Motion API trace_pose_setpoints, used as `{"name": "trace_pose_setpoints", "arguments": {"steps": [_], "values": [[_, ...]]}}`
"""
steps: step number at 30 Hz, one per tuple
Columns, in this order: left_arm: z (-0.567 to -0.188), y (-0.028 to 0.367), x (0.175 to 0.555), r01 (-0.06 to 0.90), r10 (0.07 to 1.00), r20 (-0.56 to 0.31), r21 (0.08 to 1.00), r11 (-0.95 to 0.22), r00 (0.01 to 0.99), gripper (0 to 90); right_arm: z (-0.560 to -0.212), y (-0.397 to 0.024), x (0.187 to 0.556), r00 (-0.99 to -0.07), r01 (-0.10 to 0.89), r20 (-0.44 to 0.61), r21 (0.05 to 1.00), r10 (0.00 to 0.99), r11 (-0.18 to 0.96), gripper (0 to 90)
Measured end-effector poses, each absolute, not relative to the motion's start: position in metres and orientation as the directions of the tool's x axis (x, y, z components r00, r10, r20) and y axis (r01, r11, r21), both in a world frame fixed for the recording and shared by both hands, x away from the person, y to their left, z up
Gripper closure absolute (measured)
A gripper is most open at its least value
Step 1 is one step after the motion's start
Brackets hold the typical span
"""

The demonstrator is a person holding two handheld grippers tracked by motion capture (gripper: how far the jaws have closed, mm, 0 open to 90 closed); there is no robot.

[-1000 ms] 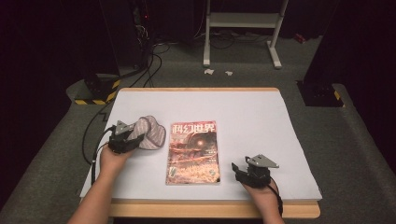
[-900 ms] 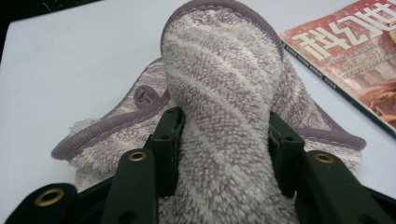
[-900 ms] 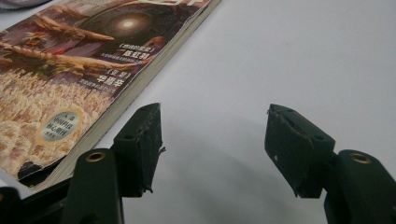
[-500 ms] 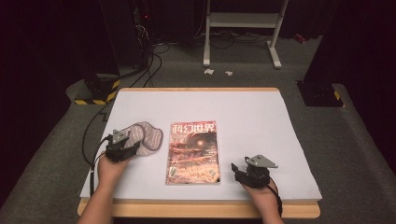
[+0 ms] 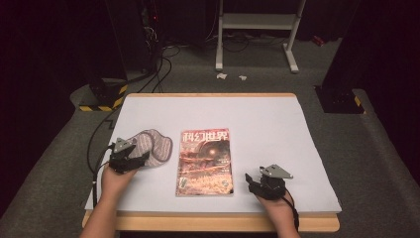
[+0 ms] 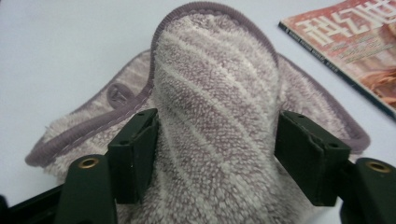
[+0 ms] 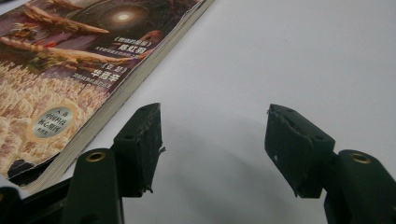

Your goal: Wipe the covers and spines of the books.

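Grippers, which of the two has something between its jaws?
The left gripper: a folded purple-grey towel lies between its open jaws. The right gripper has bare table between its jaws.

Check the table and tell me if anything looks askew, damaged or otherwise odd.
The purple cloth left of the magazine lies bunched and folded over itself, one fold humped up between the left tool's open jaws, which have just been opening. The magazine's near corner looks slightly worn. Nothing is spilled.

One striped grey-purple cloth (image 5: pixel 151 148), one magazine (image 5: pixel 205 161) and two hand-held grippers — left gripper (image 5: pixel 132 161), right gripper (image 5: pixel 258 186) — on one white table (image 5: pixel 277 129).
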State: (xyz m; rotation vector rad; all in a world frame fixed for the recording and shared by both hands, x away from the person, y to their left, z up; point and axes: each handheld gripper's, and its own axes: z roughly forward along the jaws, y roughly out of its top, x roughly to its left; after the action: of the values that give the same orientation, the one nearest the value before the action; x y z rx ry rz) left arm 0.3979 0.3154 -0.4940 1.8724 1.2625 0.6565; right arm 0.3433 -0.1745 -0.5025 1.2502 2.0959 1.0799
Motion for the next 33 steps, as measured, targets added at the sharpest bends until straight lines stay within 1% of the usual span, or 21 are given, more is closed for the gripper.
{"name": "trace_pose_setpoints", "arguments": {"steps": [7,14,19,25,29,33], "values": [[-0.48,0.313,0.391,0.478,0.92,0.022,0.849,-0.224,0.392,28.9,-0.503,-0.174,0.343,-0.473,0.512,-0.002,0.813,0.881,0.277,37.0],[-0.469,0.311,0.383,0.434,0.905,-0.023,0.883,-0.181,0.424,29.5,-0.503,-0.174,0.344,-0.475,0.512,-0.001,0.813,0.88,0.277,37.0],[-0.466,0.3,0.38,0.438,0.88,-0.06,0.882,-0.175,0.471,30.5,-0.503,-0.175,0.344,-0.476,0.514,0.003,0.812,0.879,0.275,37.1],[-0.47,0.283,0.377,0.447,0.853,-0.076,0.873,-0.192,0.516,31.9,-0.503,-0.175,0.344,-0.475,0.517,0.005,0.811,0.88,0.274,37.4],[-0.475,0.27,0.375,0.438,0.816,-0.072,0.869,-0.231,0.573,32.0,-0.503,-0.175,0.344,-0.476,0.516,0.005,0.812,0.879,0.274,38.5],[-0.483,0.258,0.374,0.445,0.781,-0.109,0.866,-0.229,0.615,32.0,-0.503,-0.175,0.344,-0.477,0.516,0.004,0.811,0.879,0.276,39.6]]}}
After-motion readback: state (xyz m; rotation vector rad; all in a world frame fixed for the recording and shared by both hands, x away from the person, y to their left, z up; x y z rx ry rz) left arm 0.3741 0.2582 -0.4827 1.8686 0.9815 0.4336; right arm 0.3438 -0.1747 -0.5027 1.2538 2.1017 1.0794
